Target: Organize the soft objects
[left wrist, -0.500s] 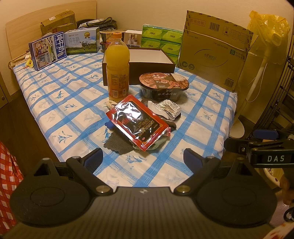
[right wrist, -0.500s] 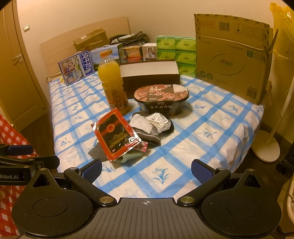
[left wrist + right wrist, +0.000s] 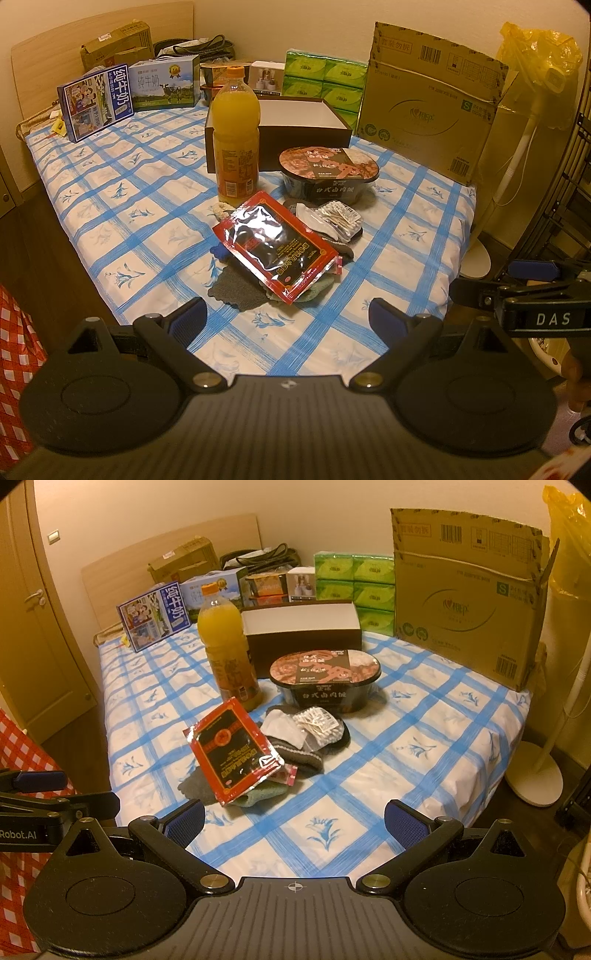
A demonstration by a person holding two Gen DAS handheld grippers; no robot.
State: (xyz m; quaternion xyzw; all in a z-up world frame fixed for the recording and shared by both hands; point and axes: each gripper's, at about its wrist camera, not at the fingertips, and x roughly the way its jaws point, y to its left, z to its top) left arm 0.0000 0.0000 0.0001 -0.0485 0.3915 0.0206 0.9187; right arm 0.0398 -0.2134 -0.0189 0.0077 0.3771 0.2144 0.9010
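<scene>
Socks (image 3: 236, 291) lay ahead of both my grippers, well beyond the fingertips, half buried under a red pouch (image 3: 275, 248). My left gripper (image 3: 287, 320) and right gripper (image 3: 294, 822) stood fully open, holding nothing. I judged the knit light, limp and grippy; the slick pouch would slide off, so I'd pinch the bare grey edge nearest my left fingers.

On the bed (image 3: 122, 206), near its middle, a foil packet (image 3: 275, 245) lies on top of a cloth (image 3: 236, 288) & a sock (image 3: 299, 757). Just right of the packet, a bag of cotton swabs (image 3: 341, 218) rests on the sock. Behind the pile stands a bottle (image 3: 236, 140) at left, a food bowl (image 3: 328, 173) at right. Behind both, an open box (image 3: 295, 118). Further back: tissue packs (image 3: 325, 85), w/ a big carton (image 3: 432, 99) to their right. Milk cartons (image 3: 96, 103) at far left.
</scene>
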